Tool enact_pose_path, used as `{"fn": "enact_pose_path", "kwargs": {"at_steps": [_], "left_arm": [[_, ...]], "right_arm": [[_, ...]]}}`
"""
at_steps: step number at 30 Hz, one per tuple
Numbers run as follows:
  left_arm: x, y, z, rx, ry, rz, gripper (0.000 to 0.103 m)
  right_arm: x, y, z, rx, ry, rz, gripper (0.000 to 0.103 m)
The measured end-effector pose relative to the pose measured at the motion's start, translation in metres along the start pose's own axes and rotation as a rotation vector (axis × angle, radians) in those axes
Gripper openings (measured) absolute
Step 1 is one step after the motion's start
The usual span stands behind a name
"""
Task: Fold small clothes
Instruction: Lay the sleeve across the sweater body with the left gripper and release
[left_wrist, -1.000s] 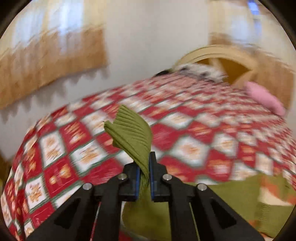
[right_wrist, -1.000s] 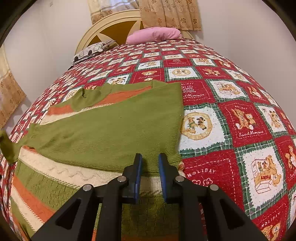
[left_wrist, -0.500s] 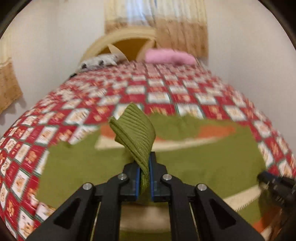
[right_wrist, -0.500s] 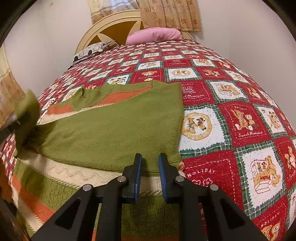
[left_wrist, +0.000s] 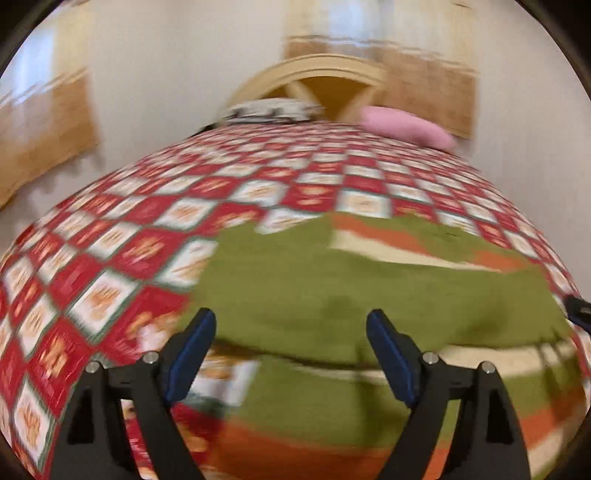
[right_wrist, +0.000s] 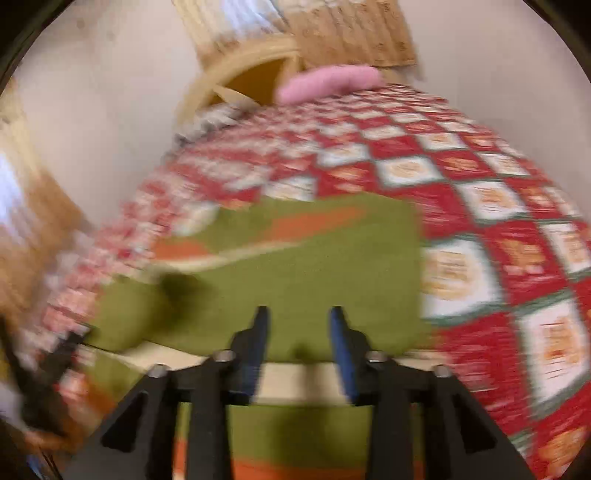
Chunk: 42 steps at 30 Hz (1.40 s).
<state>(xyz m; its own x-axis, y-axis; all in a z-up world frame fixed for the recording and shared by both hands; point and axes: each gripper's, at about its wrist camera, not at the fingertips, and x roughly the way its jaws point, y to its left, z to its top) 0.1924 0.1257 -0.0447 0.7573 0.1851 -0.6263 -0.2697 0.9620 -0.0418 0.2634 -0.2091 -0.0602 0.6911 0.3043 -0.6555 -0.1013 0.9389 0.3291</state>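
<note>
A green knit sweater (left_wrist: 332, 288) with cream and orange stripes lies on the bed, its sleeves folded across the body. It also shows in the right wrist view (right_wrist: 314, 266). My left gripper (left_wrist: 290, 332) is wide open and empty above the sweater's left part. My right gripper (right_wrist: 299, 321) is open and empty above the sweater's near right part. Both views are blurred by motion. The right gripper's tip shows at the right edge of the left wrist view (left_wrist: 580, 312).
The bed carries a red, white and green checked quilt (left_wrist: 110, 266) that also shows in the right wrist view (right_wrist: 498, 229). A pink pillow (left_wrist: 406, 127) and a patterned pillow (left_wrist: 273, 110) lie by the cream headboard (left_wrist: 325, 70). White walls and tan curtains surround the bed.
My left gripper carried the green sleeve over the sweater body, let it go and opened wide. My right gripper has opened wider and shifted.
</note>
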Motion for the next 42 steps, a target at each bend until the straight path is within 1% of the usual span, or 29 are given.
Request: {"fn": "enact_pose_path", "kwargs": {"at_steps": [1, 3, 5, 6, 8, 10, 11, 12, 13, 14, 15, 16, 17, 18, 20, 22, 24, 27, 29, 30, 33, 34, 36, 38, 40, 42], "left_arm": [[0.007, 0.006, 0.000, -0.031, 0.025, 0.004, 0.086], [0.021, 0.019, -0.003, -0.109, 0.092, -0.014, 0.086], [0.032, 0.029, -0.008, -0.174, 0.139, -0.036, 0.086], [0.036, 0.034, -0.010, -0.212, 0.160, -0.051, 0.086], [0.035, 0.041, -0.014, -0.265, 0.163, -0.073, 0.086], [0.031, 0.038, -0.015, -0.270, 0.145, -0.067, 0.086], [0.030, 0.035, -0.015, -0.263, 0.142, -0.059, 0.086], [0.029, 0.032, -0.015, -0.258, 0.139, -0.053, 0.086], [0.028, 0.032, -0.016, -0.257, 0.137, -0.051, 0.086], [0.026, 0.032, -0.017, -0.259, 0.132, -0.046, 0.086], [0.025, 0.036, -0.016, -0.262, 0.127, -0.048, 0.086], [0.024, 0.036, -0.017, -0.267, 0.121, -0.053, 0.086], [0.021, 0.036, -0.017, -0.271, 0.111, -0.060, 0.086], [0.019, 0.038, -0.016, -0.274, 0.099, -0.066, 0.086], [0.014, 0.042, -0.016, -0.278, 0.070, -0.071, 0.086], [0.005, 0.042, -0.015, -0.282, 0.021, -0.085, 0.086], [0.002, 0.041, -0.014, -0.274, 0.000, -0.084, 0.086], [0.005, 0.040, -0.013, -0.265, 0.006, -0.073, 0.089], [0.009, 0.041, -0.013, -0.269, 0.024, -0.069, 0.089], [0.012, 0.042, -0.013, -0.272, 0.037, -0.062, 0.089], [0.026, 0.043, -0.014, -0.281, 0.107, -0.031, 0.089], [0.029, 0.043, -0.015, -0.286, 0.126, -0.022, 0.089], [0.031, 0.043, -0.016, -0.291, 0.143, -0.019, 0.089], [0.031, 0.042, -0.016, -0.282, 0.144, -0.011, 0.089], [0.032, 0.039, -0.016, -0.269, 0.152, 0.006, 0.089], [0.033, 0.038, -0.016, -0.263, 0.156, 0.013, 0.089]], "right_arm": [[0.005, 0.016, 0.002, -0.004, 0.008, 0.052, 0.071], [0.021, 0.045, 0.004, -0.024, 0.044, 0.126, 0.071], [0.037, 0.063, 0.005, -0.021, 0.074, 0.154, 0.071], [0.045, 0.068, 0.006, -0.014, 0.079, 0.144, 0.071], [0.059, 0.075, 0.006, -0.005, 0.079, 0.110, 0.071], [0.076, 0.082, 0.005, -0.016, 0.109, 0.081, 0.069], [0.086, 0.088, 0.003, -0.043, 0.131, 0.061, 0.067], [0.091, 0.095, -0.004, -0.070, 0.144, 0.051, 0.055], [0.099, 0.101, -0.008, -0.107, 0.169, 0.037, 0.035], [0.103, 0.105, -0.013, -0.133, 0.185, 0.013, 0.026], [0.108, 0.110, -0.016, -0.168, 0.183, -0.024, 0.021], [0.108, 0.113, -0.017, -0.196, 0.174, -0.038, 0.014], [0.107, 0.116, -0.014, -0.214, 0.169, -0.041, 0.010], [0.104, 0.116, -0.011, -0.214, 0.166, -0.037, 0.009], [0.091, 0.119, 0.002, -0.215, 0.122, -0.023, 0.008], [0.070, 0.129, 0.022, -0.236, 0.048, -0.014, 0.008], [0.046, 0.140, 0.046, -0.253, -0.029, -0.003, 0.008], [0.007, 0.154, 0.078, -0.282, -0.134, 0.007, 0.007], [-0.016, 0.159, 0.096, -0.298, -0.198, 0.000, 0.003], [-0.026, 0.161, 0.104, -0.308, -0.228, -0.012, 0.003], [-0.052, 0.149, 0.115, -0.322, -0.296, -0.055, 0.003], [-0.056, 0.141, 0.116, -0.325, -0.311, -0.088, 0.003], [-0.056, 0.121, 0.116, -0.313, -0.310, -0.136, 0.003], [-0.047, 0.093, 0.112, -0.269, -0.271, -0.170, 0.003], [-0.032, 0.068, 0.102, -0.236, -0.226, -0.174, 0.003], [-0.010, 0.045, 0.088, -0.218, -0.155, -0.175, 0.003]]}}
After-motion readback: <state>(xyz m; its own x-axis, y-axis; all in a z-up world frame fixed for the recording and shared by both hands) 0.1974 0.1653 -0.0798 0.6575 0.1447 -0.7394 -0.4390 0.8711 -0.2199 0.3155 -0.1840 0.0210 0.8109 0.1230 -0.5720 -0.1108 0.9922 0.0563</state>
